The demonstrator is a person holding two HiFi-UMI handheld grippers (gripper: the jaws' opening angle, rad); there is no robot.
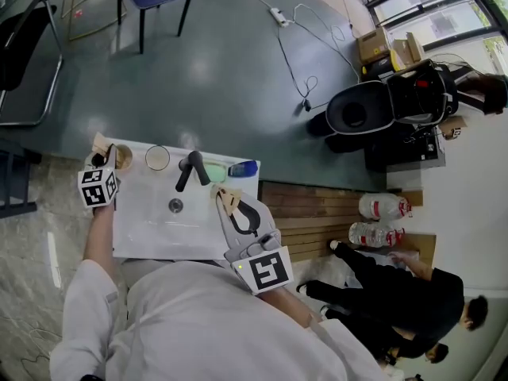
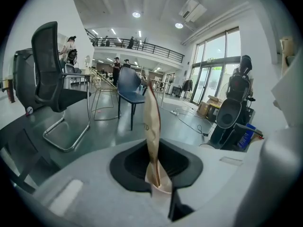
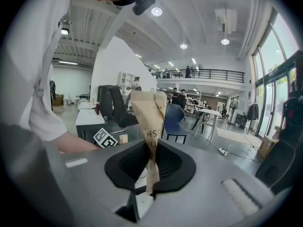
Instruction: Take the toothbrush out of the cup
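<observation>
Both closed tight, left tongs [image 2: 151, 100], right tongs [image 3: 149, 103]; cup [image 1: 124, 159] beside left, sink [image 1: 147, 243], only in head view

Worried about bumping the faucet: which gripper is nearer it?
Right. The right gripper sits just right of the faucet; the left gripper is farther off, beyond the clear cup.
</observation>
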